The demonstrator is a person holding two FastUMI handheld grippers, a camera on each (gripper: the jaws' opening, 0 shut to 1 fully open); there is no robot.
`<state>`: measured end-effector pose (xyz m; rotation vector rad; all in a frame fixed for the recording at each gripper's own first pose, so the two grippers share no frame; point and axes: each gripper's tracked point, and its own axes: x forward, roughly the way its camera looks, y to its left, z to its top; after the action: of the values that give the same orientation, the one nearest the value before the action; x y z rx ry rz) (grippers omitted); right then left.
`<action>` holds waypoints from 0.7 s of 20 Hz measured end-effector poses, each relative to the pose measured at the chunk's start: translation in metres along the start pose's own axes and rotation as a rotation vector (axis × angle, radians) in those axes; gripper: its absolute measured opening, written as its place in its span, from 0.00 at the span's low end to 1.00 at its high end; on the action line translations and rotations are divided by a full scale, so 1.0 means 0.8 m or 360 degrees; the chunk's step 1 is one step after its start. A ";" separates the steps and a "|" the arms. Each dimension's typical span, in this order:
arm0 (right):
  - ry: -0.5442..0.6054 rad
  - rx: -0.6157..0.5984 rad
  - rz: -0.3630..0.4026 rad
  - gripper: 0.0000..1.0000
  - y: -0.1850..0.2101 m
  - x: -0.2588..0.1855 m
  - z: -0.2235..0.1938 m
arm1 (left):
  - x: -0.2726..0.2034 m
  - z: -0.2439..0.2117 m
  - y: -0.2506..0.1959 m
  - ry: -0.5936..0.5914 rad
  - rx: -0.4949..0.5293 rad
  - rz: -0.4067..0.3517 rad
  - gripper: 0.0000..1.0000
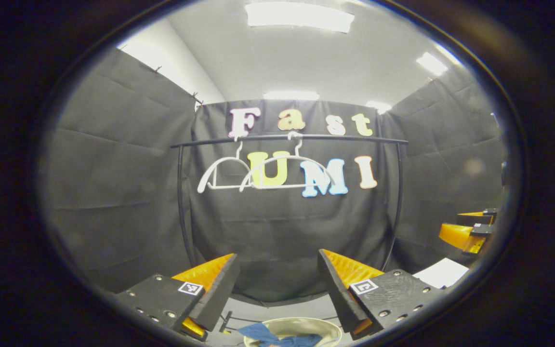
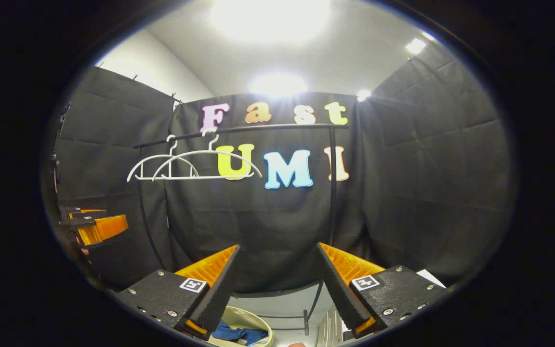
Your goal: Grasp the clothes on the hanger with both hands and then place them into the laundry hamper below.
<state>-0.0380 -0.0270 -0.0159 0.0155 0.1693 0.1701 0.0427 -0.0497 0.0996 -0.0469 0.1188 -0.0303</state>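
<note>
Both my grippers, left gripper (image 1: 277,289) and right gripper (image 2: 277,284), gape wide, holding nothing. Blue clothes (image 1: 277,338) lie in hamper (image 1: 328,328) below; bare hangers (image 1: 263,171) on rail (image 1: 287,139).

Garment rail (image 1: 287,139): thin dark tube, smooth, with a dull sheen. Two hangers (image 1: 239,173) on the rail: white, smooth, plastic-looking. Booth wall behind the rail: matt black cloth, creased. Laundry hamper (image 2: 251,322) below the rail: pale smooth rim, faintly glossy, holding soft blue cloth (image 2: 236,333). Left hand-held gripper (image 1: 277,289) and right hand-held gripper (image 2: 277,286): matt, grainy finger bodies, ribbed inner faces
</note>
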 end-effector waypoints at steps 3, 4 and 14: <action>-0.0049 -0.0010 -0.0002 0.92 -0.011 -0.025 0.011 | -0.027 0.018 0.003 -0.0042 0.0023 0.0043 0.93; -0.0062 -0.0010 -0.0004 0.93 -0.013 -0.031 0.014 | -0.036 0.022 0.004 -0.0052 0.0032 0.0057 0.93; -0.0176 -0.0064 -0.0034 0.93 -0.011 -0.059 0.039 | -0.070 0.043 0.010 -0.0117 0.0026 0.0104 0.93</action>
<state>-0.0770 -0.0436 0.0227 -0.0170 0.0556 0.1511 -0.0085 -0.0387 0.1396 -0.0276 0.0463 0.0358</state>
